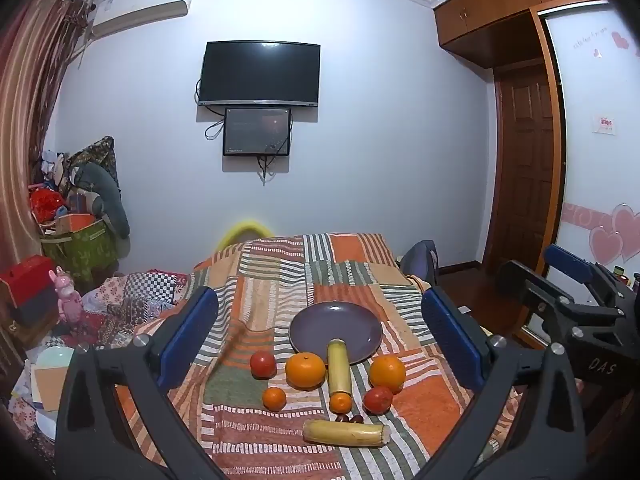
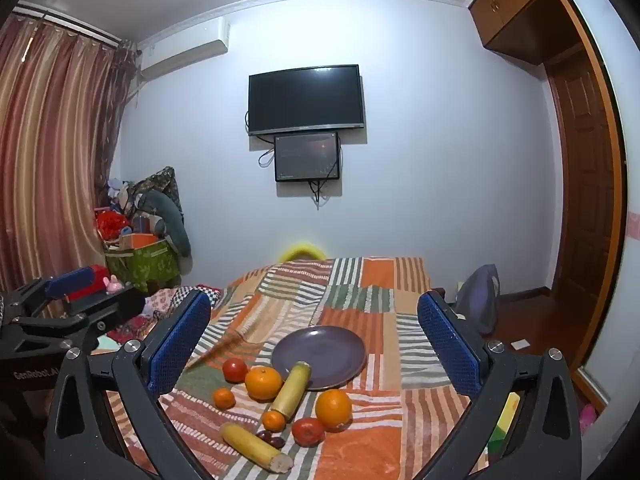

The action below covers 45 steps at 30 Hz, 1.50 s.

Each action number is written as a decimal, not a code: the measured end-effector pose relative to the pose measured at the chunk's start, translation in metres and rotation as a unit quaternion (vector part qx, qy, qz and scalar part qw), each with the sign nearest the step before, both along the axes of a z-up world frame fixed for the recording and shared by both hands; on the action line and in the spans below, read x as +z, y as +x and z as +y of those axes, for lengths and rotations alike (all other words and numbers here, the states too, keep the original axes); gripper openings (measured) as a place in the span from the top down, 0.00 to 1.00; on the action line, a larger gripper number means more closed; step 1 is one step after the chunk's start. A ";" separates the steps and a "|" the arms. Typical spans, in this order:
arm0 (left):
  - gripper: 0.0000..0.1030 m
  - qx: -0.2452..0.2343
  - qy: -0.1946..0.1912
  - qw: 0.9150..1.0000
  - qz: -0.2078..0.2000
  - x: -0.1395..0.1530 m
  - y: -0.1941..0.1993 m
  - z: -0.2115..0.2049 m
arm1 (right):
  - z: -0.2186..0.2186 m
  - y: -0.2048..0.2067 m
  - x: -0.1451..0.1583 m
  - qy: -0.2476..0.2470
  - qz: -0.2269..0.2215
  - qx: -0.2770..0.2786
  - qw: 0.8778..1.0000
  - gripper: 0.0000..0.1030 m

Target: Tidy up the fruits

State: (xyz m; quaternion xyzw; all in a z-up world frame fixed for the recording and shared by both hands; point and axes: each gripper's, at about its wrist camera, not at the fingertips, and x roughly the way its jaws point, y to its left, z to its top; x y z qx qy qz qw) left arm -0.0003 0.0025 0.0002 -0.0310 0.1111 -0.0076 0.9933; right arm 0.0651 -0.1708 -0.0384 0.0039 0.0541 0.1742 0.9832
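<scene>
A purple plate (image 1: 336,326) (image 2: 320,350) rests on a striped patchwork cloth (image 1: 272,280) (image 2: 360,288), with nothing in its bowl. One yellow corn cob (image 1: 339,367) (image 2: 292,390) leans on the plate's near rim; a second cob (image 1: 347,433) (image 2: 256,447) lies closest to me. Around them sit two large oranges (image 1: 305,370) (image 1: 387,374) (image 2: 333,408), small tangerines (image 1: 274,399) (image 2: 224,398), two tomatoes (image 1: 263,364) (image 2: 307,431) and dark dates (image 1: 349,419). My left gripper (image 1: 320,344) and right gripper (image 2: 316,348) both hover open above the fruit, holding nothing.
The right gripper (image 1: 576,300) shows at the right edge of the left wrist view, and the left gripper (image 2: 68,300) at the left edge of the right wrist view. Cluttered boxes and toys (image 1: 76,232) stand left of the table. A chair (image 2: 480,296) stands right.
</scene>
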 end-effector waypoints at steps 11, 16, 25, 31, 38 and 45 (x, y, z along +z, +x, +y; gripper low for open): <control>0.00 0.005 0.010 1.000 -0.001 0.004 0.001 -0.005 | 0.001 -0.004 0.005 0.008 -0.014 -0.002 1.000 0.00; 0.00 0.004 0.014 1.000 -0.002 0.005 -0.002 -0.005 | -0.003 -0.004 0.002 0.011 -0.013 -0.002 1.000 0.00; 0.00 0.005 0.019 1.000 -0.002 0.004 0.000 -0.007 | -0.005 -0.001 0.002 0.016 -0.008 0.000 1.000 0.00; 0.00 0.005 0.019 1.000 -0.002 0.002 0.000 -0.008 | -0.005 -0.004 0.001 0.014 -0.011 0.000 1.000 0.00; 0.00 0.004 0.019 1.000 -0.001 0.000 0.001 -0.007 | -0.004 -0.005 0.000 0.013 -0.010 0.001 1.000 0.00; 0.00 0.005 0.012 1.000 -0.002 -0.001 0.002 -0.004 | -0.004 -0.005 -0.001 0.012 -0.010 0.002 1.000 0.00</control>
